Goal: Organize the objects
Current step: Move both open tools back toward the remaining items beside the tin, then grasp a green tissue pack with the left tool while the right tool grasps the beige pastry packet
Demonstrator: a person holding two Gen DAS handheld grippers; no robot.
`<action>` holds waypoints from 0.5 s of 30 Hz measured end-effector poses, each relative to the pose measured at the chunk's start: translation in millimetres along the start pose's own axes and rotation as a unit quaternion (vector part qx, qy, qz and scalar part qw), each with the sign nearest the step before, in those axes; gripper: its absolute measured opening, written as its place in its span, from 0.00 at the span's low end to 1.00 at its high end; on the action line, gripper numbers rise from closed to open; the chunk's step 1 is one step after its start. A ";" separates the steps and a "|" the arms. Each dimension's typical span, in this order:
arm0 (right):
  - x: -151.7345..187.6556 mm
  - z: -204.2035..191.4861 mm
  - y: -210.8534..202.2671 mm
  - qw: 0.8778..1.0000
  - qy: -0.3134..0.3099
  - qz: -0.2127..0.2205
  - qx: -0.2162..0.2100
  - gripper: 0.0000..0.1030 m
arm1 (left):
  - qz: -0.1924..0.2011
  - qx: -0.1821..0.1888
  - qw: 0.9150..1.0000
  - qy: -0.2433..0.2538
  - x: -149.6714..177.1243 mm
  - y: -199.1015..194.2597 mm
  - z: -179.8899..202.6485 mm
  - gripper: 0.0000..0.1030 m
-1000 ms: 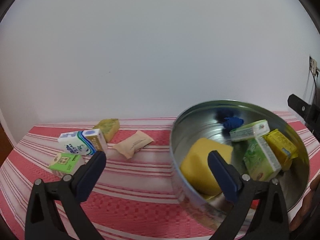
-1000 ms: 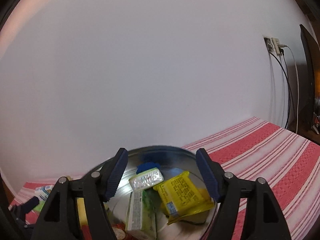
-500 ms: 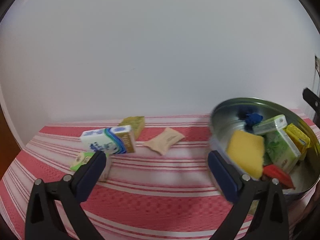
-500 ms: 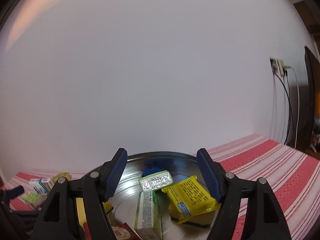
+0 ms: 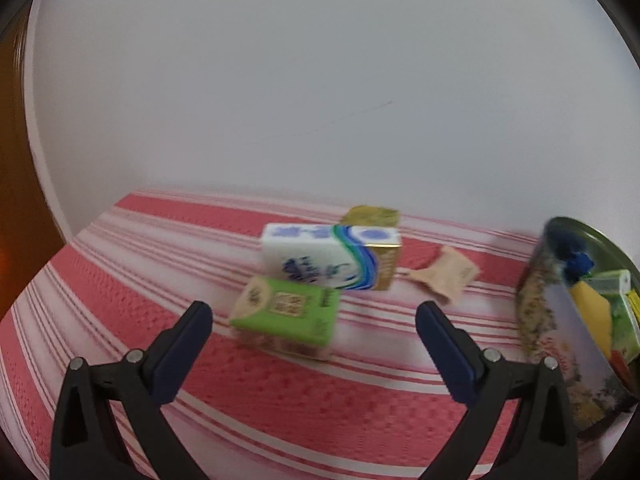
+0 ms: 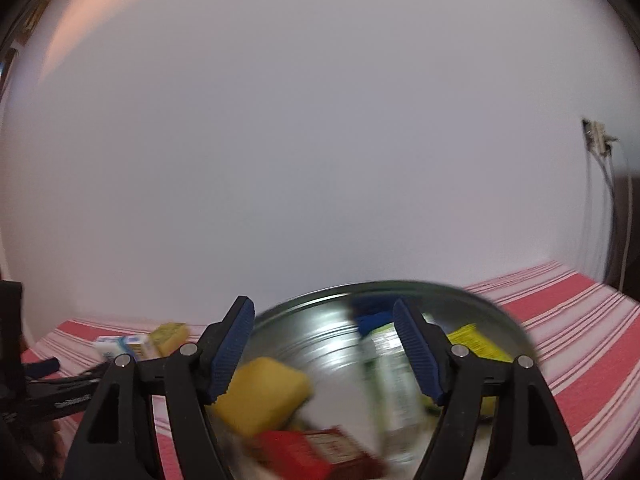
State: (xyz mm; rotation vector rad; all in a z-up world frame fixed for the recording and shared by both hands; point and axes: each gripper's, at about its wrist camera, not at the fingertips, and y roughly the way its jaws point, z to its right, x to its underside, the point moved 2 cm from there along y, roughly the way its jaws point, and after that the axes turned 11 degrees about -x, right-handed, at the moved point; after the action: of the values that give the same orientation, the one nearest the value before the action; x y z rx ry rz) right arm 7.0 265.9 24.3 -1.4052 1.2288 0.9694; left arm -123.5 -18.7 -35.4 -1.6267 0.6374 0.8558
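Red-and-white striped woven cloth (image 5: 280, 400) runs back to a plain white wall; left gripper (image 5: 314, 322) jaws apart, empty, facing matte green carton (image 5: 286, 314) with bare cloth either side; right gripper (image 6: 324, 346) jaws apart over round shiny metal tin (image 6: 320, 336) holding yellow sponge (image 6: 260, 394)

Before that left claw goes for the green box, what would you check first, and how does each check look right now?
1. left gripper open: ok, jaws wide apart, nothing between them.
2. green box lined up: ok, it lies between and just beyond the fingertips.
3. Room around it: not ok, the white and blue carton sits right behind it; touching or not, cannot tell.
4. Sharp view: not ok, the left wrist picture is motion-blurred.
5. right gripper free: ok, open and empty over the metal tin.
6. Space left in the tin: cannot tell, too blurred.
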 end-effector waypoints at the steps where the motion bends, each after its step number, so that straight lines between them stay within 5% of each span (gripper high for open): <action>1: 1.2 -5.9 2.9 1.000 0.000 -0.004 -0.007 0.72 | -0.004 -0.001 1.000 -0.002 -0.2 2.4 -2.6 1.00; 7: 11.2 -50.8 20.2 0.999 -0.029 -0.017 -0.029 0.72 | -0.020 -0.008 1.000 -0.007 -2.9 15.9 -12.1 1.00; 15: 17.0 -78.4 36.6 0.997 -0.032 -0.044 -0.055 0.72 | -0.124 0.009 0.992 -0.024 -0.4 66.2 -22.5 1.00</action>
State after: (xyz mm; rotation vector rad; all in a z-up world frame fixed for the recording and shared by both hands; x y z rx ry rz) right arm -29.3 186.0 16.3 -1.4904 1.0715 1.0258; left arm -171.1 -55.1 -71.3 -1.6243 0.3984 0.7022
